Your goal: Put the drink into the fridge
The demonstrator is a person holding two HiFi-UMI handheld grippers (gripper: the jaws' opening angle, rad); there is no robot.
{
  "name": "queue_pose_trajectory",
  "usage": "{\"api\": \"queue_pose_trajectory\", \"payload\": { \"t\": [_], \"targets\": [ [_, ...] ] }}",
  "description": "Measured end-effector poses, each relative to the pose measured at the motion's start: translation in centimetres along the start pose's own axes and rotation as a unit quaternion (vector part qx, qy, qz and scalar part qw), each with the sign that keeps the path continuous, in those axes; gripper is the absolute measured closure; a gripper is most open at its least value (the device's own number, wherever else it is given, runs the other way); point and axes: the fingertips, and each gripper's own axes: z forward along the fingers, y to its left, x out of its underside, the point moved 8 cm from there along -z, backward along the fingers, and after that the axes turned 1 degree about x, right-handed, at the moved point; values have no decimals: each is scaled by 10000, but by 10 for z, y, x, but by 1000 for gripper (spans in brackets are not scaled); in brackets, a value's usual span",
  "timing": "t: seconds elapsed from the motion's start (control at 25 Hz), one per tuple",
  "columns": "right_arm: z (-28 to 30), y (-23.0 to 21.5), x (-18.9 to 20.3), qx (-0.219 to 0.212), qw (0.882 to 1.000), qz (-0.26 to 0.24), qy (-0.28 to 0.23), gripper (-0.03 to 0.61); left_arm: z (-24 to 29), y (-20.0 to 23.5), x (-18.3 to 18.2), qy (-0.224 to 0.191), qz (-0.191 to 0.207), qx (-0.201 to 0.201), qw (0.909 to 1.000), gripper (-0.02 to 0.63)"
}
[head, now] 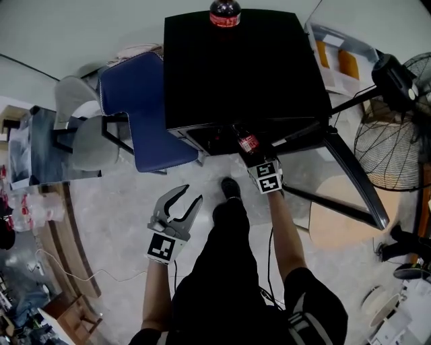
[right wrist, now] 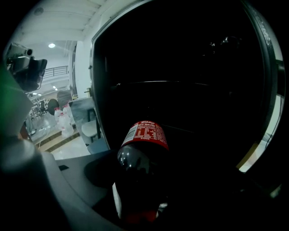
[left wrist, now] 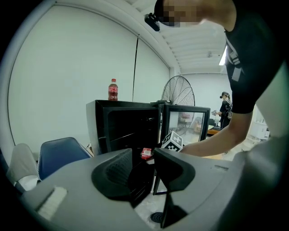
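Floor (head: 114, 222) at left: left tool (head: 180, 206) above it, wide, empty. Further right, right tool (head: 254, 156) clamped on drink bottle (head: 247, 141) at open fridge (head: 236, 67) mouth. Could knock shelf edge (right wrist: 158, 82) in dark interior, slip from grip, roll out.

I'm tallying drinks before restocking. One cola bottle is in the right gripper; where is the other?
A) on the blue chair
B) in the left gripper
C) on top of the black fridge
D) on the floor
C: the second cola bottle stands upright on top of the black fridge.
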Motion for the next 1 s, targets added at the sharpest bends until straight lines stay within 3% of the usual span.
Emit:
{"api": "queue_pose_trajectory", "payload": {
  "t": [0.52, 1.0],
  "targets": [
    [56, -8, 22, -90, 9995, 271, 154, 267, 8, 2, 8, 241, 350, 33, 9991, 466],
    [89, -15, 21, -16, 9993, 219, 293, 267, 12, 5, 25, 410, 332, 13, 9986, 466]
  ]
}}
